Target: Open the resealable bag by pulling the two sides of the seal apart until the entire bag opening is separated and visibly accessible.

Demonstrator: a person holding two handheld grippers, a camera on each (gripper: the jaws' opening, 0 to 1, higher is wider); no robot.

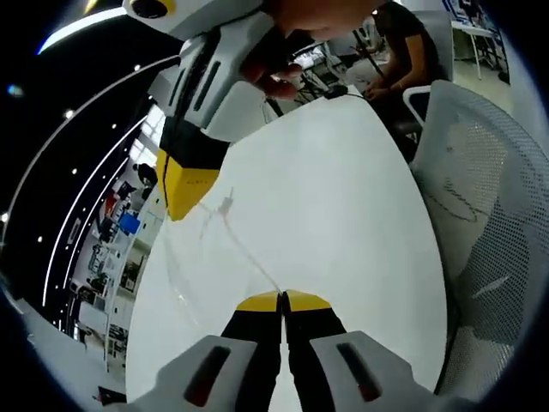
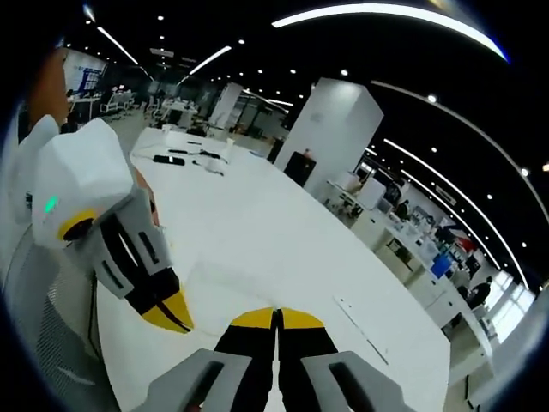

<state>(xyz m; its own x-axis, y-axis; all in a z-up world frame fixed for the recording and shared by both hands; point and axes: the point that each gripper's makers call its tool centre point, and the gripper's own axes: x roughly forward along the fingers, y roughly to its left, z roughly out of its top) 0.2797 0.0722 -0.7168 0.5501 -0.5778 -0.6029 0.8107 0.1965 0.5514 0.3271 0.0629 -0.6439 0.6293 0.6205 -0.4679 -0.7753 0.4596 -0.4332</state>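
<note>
1. Overhead strip lights and a big open office frame both views; the work sits on a long white table (image 1: 343, 215).
2. Nearest in the left gripper view, the left hand-held gripper (image 1: 282, 302) has its yellow-tipped jaws pressed together, and a thin clear edge runs up from the tips, so it appears to pinch one side of the clear resealable plastic bag (image 1: 225, 225).
3. Just beyond, the right hand-held gripper (image 1: 184, 193) comes in from above with a hand (image 1: 296, 39) on it. Its tip sits at the bag's other end, and in the right gripper view its jaws (image 2: 277, 319) are pressed together too.
4. The bag hangs stretched between the two, above the table; whether the seal has parted I cannot tell.
5. To pull well, keep both pinches close to the seal line, draw straight apart and evenly, then work along the strip.
6. Farther off, a white mesh chair (image 1: 480, 215) and a seated person (image 1: 403, 51).
</note>
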